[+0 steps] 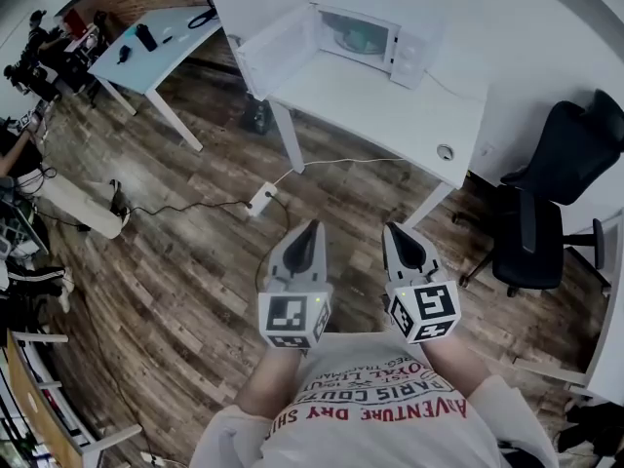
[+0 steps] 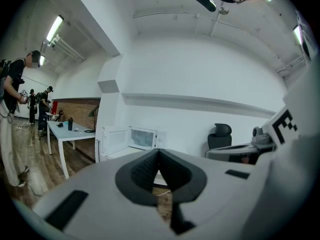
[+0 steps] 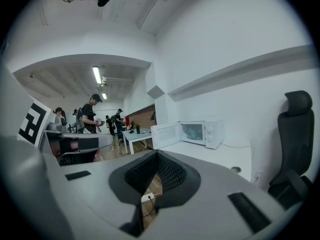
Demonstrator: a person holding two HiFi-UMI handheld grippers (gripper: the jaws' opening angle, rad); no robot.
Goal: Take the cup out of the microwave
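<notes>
Down low, close to the person's shirt, are the two tongs. The left gripper (image 1: 312, 228) is shut tight and holds nothing. The right gripper (image 1: 392, 230) looks shut too, with its tips together, and nothing is in it. Both point ahead, side by side, over the wooden floor (image 1: 185, 261).

A little farther on, a white power strip (image 1: 261, 200) lies on the floor. A black office chair (image 1: 546, 213) stands off to the right.

Next comes the white table (image 1: 390, 100). The microwave (image 1: 409, 52) sits at its far end, against the wall. Its door (image 1: 278, 52) hangs wide open. Inside is a pale green shape (image 1: 356, 35). I think that is the cup, but it is too small to be sure.

The step seems to be walking up to the table; the cup is not yet within reach. Next, I think, one gripper must open wide, go in through the open front, and close on the cup gently without tipping it.
</notes>
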